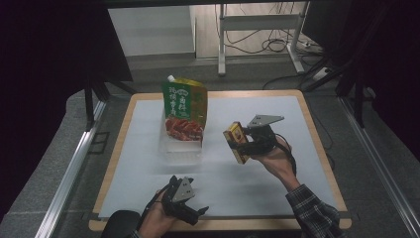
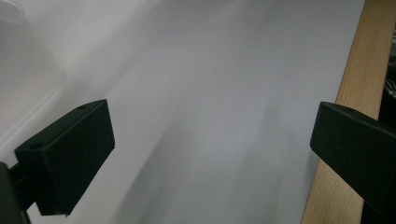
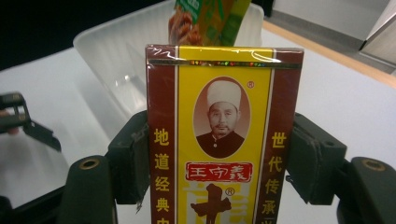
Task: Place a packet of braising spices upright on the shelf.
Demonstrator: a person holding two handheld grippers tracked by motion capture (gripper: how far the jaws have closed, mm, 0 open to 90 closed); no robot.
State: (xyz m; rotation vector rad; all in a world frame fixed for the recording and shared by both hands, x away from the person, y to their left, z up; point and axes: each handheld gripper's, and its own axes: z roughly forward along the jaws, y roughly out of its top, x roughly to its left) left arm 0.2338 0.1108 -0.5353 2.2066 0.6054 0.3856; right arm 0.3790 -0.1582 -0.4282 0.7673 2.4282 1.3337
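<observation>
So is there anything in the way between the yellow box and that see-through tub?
Nothing visible blocks it. The right gripper holds the yellow box above bare white table, and the clear tub sits just ahead. Inside the tub, a green pouch already stands upright, taking some room.

Box [image 3: 224, 135]: printed card under glossy clear film, with a glinting foil strip along the top edge; held between matt black plastic pads [image 3: 133, 158] of the right gripper [image 1: 243, 142]. Pouch [image 1: 184, 110]: shiny printed plastic film, standing in a translucent, smooth plastic tray [image 1: 171, 148]. Table [image 1: 116, 148]: pale wood edge with a smooth finish, covered by a matt white sheet [image 1: 277, 124]; grey plate [image 1: 264, 120] looks like dull metal.
</observation>
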